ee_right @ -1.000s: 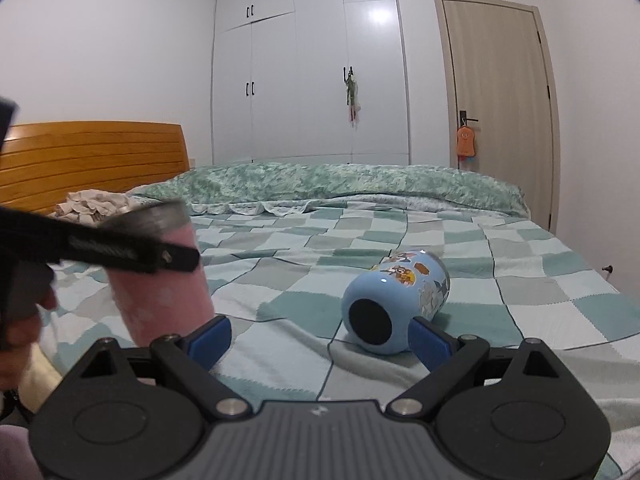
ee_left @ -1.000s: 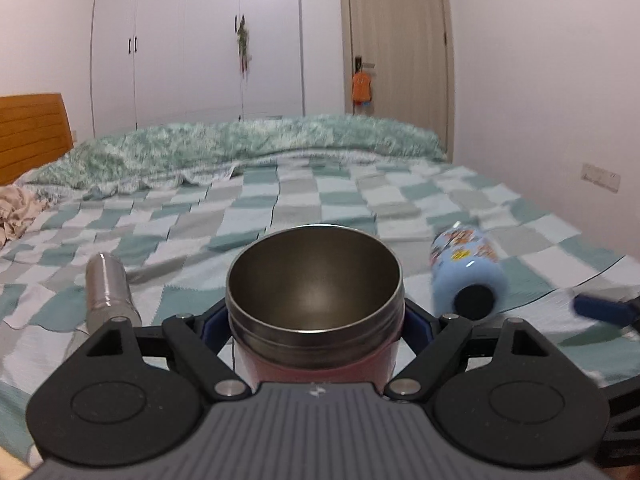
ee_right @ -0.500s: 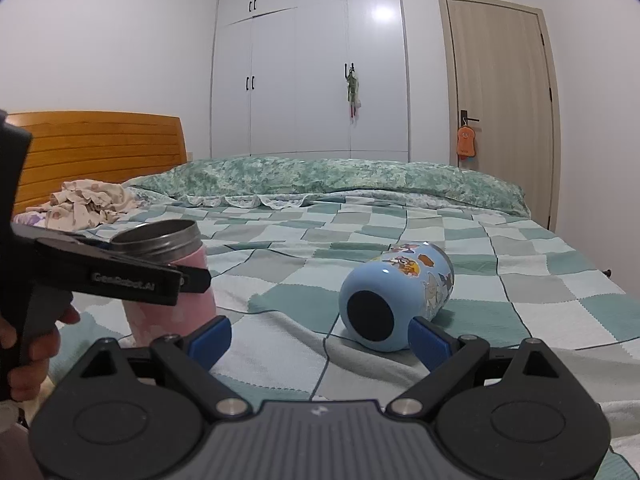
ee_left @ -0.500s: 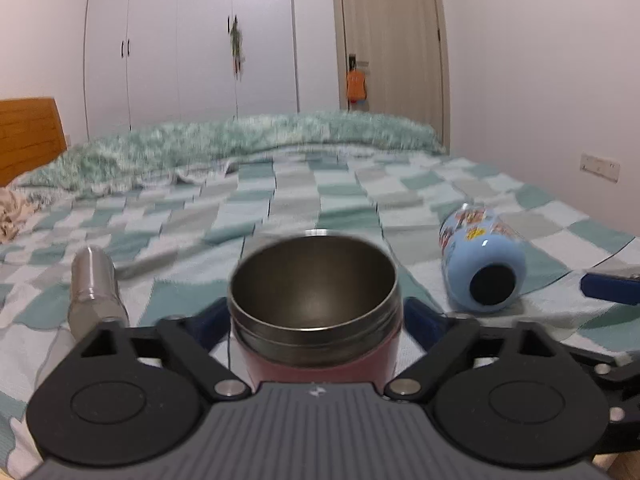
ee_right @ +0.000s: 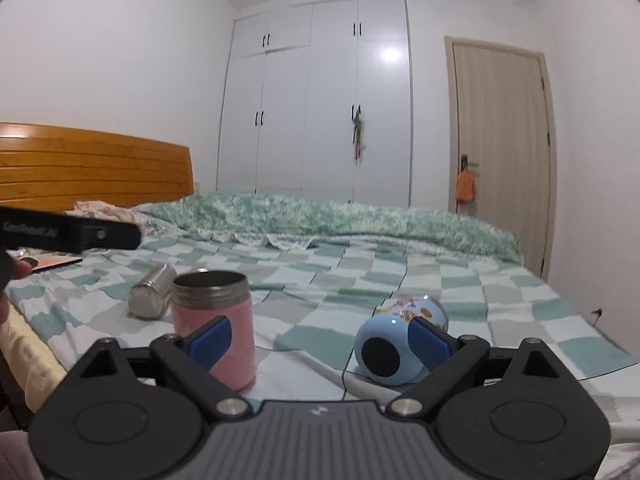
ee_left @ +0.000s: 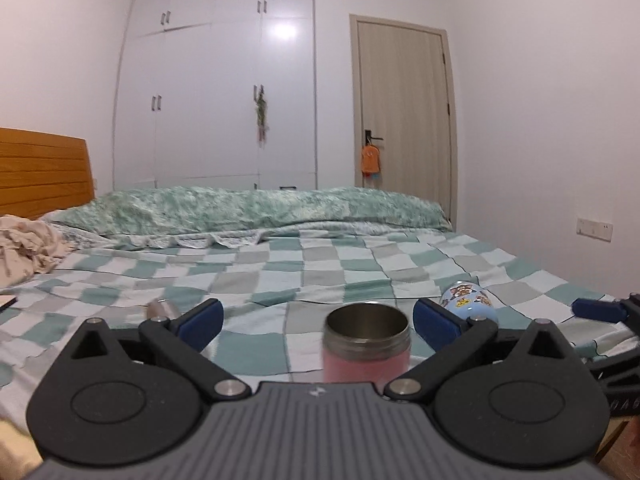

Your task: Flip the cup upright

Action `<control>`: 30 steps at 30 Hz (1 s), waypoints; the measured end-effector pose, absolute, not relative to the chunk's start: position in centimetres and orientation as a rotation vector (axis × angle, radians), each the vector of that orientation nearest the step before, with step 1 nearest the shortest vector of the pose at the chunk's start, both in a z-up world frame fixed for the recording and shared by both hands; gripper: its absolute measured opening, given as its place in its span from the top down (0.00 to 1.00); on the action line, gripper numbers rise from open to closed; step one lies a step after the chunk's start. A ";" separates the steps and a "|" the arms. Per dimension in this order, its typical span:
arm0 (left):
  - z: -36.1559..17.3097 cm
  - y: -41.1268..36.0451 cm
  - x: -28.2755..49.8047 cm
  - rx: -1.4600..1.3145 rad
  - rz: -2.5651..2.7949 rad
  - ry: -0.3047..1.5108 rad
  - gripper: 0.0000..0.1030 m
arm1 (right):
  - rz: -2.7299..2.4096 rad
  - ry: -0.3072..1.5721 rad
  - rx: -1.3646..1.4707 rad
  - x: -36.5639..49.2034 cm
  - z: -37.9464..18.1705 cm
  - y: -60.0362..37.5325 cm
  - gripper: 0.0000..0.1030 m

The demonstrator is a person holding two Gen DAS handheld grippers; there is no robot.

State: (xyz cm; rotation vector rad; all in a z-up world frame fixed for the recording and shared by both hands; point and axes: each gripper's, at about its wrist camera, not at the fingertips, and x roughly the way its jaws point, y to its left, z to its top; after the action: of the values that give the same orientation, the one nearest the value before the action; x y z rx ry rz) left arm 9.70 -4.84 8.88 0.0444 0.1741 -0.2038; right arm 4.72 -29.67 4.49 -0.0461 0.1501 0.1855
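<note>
A pink cup with a steel rim (ee_left: 367, 348) stands upright on the checkered bedspread, mouth up; it also shows in the right wrist view (ee_right: 214, 317). My left gripper (ee_left: 316, 320) is open and pulled back, the cup free between its blue pads. A light blue cartoon cup (ee_right: 398, 338) lies on its side, its base toward the camera; it also shows in the left wrist view (ee_left: 468, 304). My right gripper (ee_right: 320, 338) is open and empty, its right pad in front of the blue cup.
A steel flask (ee_right: 152, 296) lies on its side behind the pink cup. A green quilt (ee_left: 248, 210) is bunched at the far side of the bed. Crumpled clothes (ee_left: 24, 248) lie by the wooden headboard (ee_right: 92, 172). A wall runs along the right.
My left gripper opened, let go of the pink cup and drew back, so the cup stands free and farther away. My right gripper shifted slightly, staying open near the blue cup.
</note>
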 end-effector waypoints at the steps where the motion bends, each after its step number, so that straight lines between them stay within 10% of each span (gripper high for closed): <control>1: 8.7 -4.3 8.9 0.039 -0.196 0.165 0.00 | 0.183 0.144 -0.042 4.0 4.5 -29.6 0.08; 30: -0.2 -1.8 1.5 0.009 -0.107 0.085 0.00 | 0.152 0.023 -0.068 -4.4 -1.3 -27.2 0.00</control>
State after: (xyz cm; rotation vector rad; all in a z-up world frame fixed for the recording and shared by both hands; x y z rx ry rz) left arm 1.47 -1.82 -0.19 0.0094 0.0849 -0.1074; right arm -4.39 -27.16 -1.26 -0.0684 0.0225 0.1515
